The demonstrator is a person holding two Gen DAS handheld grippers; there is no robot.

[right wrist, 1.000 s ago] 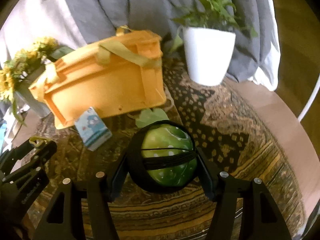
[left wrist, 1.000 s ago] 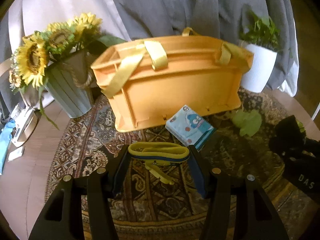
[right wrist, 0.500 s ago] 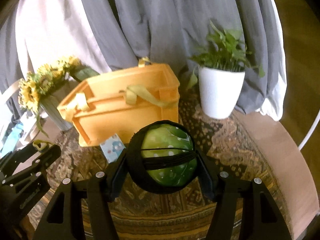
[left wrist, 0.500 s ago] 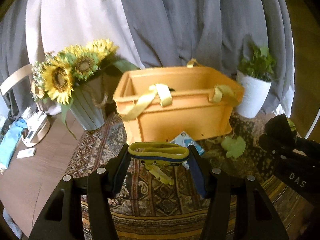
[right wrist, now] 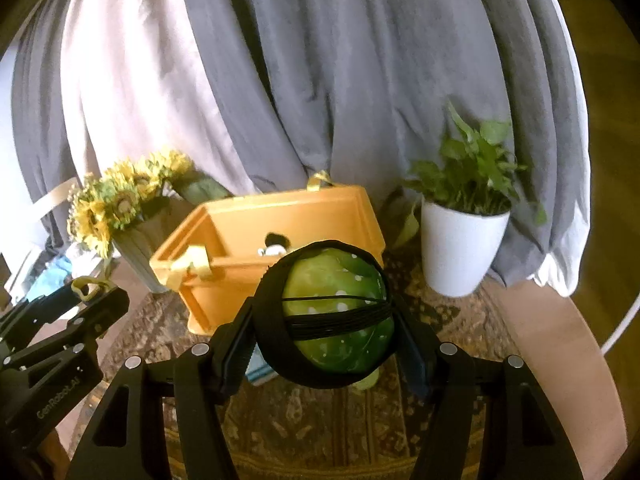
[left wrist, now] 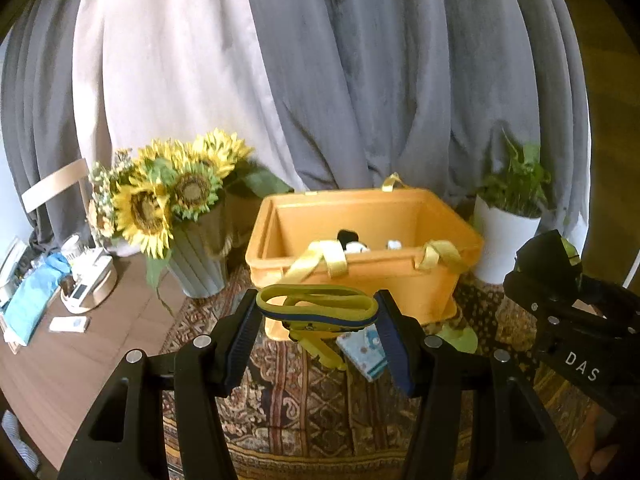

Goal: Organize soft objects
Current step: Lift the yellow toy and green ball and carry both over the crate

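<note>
My left gripper [left wrist: 316, 332] is shut on a yellow and blue strap [left wrist: 316, 306] and holds it in the air in front of the orange basket [left wrist: 360, 280]. My right gripper [right wrist: 332, 332] is shut on a green soft ball wrapped in a black band [right wrist: 340, 316], held above the rug in front of the basket [right wrist: 224, 280]. The basket is open and holds a black and white soft toy [left wrist: 352, 242]. A small blue and white packet [left wrist: 364, 350] lies on the rug below the basket. The right gripper shows in the left wrist view [left wrist: 560, 300].
A vase of sunflowers [left wrist: 176, 216] stands left of the basket. A white pot with a green plant [right wrist: 464, 240] stands to its right. Grey and white curtains hang behind. A patterned rug [left wrist: 304, 408] covers the round table. Small items lie at far left [left wrist: 80, 284].
Both grippers have risen with their objects, so the basket now sits lower and farther in both views and its inside shows. Both grips are unchanged.
</note>
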